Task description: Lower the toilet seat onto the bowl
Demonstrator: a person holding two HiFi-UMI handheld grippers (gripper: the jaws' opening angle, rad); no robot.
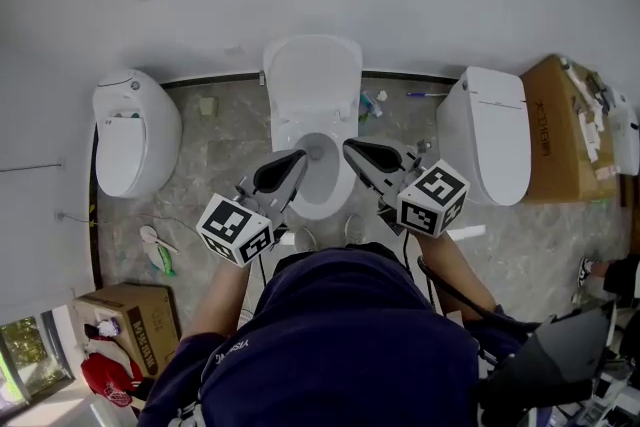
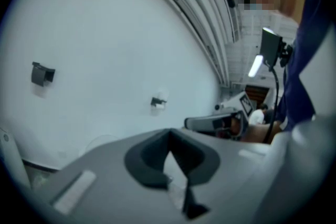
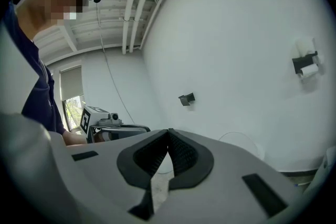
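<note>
Toilet seat [image 1: 312,80]: it stands upright behind the bowl [image 1: 325,206], leaning toward the wall, though from above you can hardly tell seat from lid. Your left gripper [image 1: 298,160] and right gripper [image 1: 350,148] hang just above the bowl, each with its jaws pressed together and nothing between them. With closed tips you can only hook or push. Tip the seat past its balance and it may drop and slam onto the bowl, or you may drag the lid down too.
</note>
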